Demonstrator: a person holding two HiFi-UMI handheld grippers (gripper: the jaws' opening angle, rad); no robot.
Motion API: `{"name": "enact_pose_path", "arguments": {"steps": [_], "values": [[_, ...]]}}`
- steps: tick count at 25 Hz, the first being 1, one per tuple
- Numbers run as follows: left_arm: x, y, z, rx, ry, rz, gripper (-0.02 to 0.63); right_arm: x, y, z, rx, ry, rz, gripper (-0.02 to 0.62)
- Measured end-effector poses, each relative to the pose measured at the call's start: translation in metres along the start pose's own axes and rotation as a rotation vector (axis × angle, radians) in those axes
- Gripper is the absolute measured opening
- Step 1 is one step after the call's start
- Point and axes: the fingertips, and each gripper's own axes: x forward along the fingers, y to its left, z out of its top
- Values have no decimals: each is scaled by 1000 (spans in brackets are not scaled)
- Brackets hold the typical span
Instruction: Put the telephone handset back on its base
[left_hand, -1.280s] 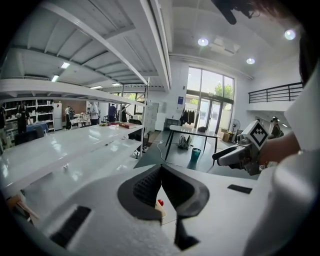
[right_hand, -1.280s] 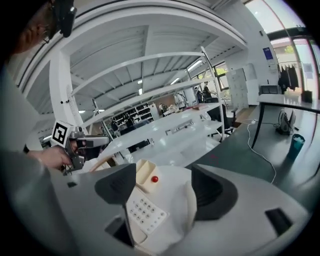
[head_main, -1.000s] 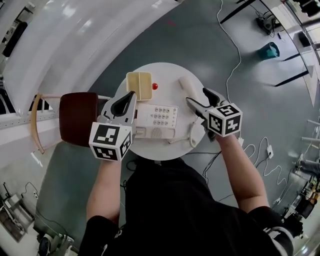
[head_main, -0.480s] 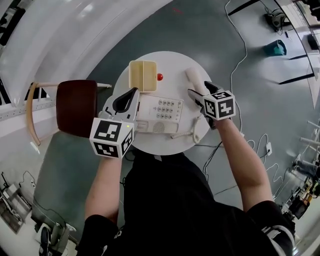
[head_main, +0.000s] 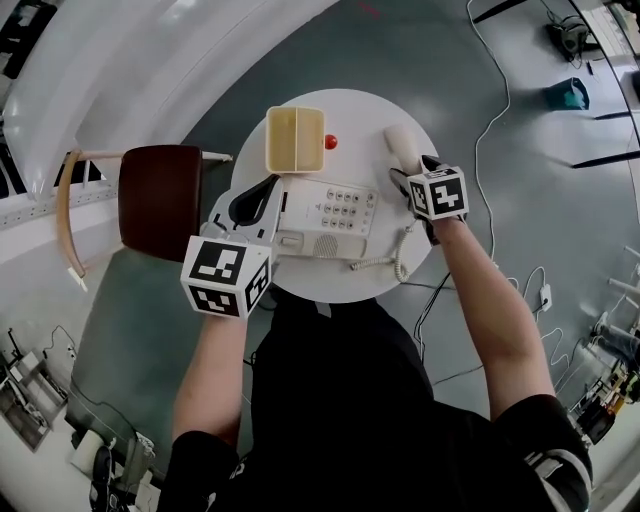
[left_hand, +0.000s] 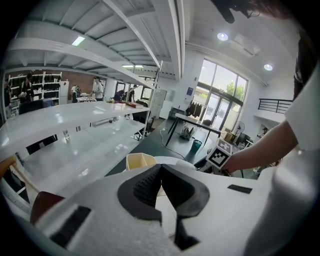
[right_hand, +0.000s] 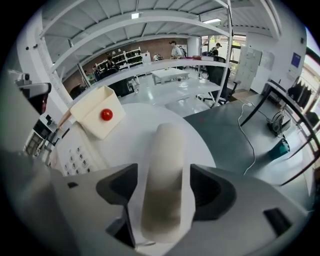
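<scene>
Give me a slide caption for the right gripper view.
Right gripper, jaws open, straddles the telephone handset lying on the round white table, with the keypad base to its left.

Open-plan laboratory hall: long white benches (left_hand: 65, 125), storage shelving (left_hand: 32, 82), tall windows (left_hand: 220, 95), cables (right_hand: 254, 150) trailing across grey floor.

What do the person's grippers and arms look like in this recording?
Both the left gripper and right gripper have white bodies with black ribbed pads and a white cube bearing black square markers. The person wears a black short-sleeved top; forearms are bare.
</scene>
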Motion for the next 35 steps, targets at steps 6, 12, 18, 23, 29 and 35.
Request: {"name": "enact_pose_path", "arguments": {"steps": [6,12,18,23,29,35], "values": [[-5,0,-5,-4,6,5,11,9,-1,-4,-12,19,-14,289],[-11,-1,-13,-11,12,1,11,19,2,-9,-27,55,-25,260],[-27,0,-15,-16,-3,13,11,20,5,-14,-26,82,-34,211],[-46,9,-15,-28,-23,37,11,10,10,-10,-64,67,-45,207],[-63,11,-21,-50,-41,44,11,-16,24,12,-95,0,-23,207],[-80,9,-5,-31,-85,38,11,-53,42,36,-110,-81,-5,207]]}}
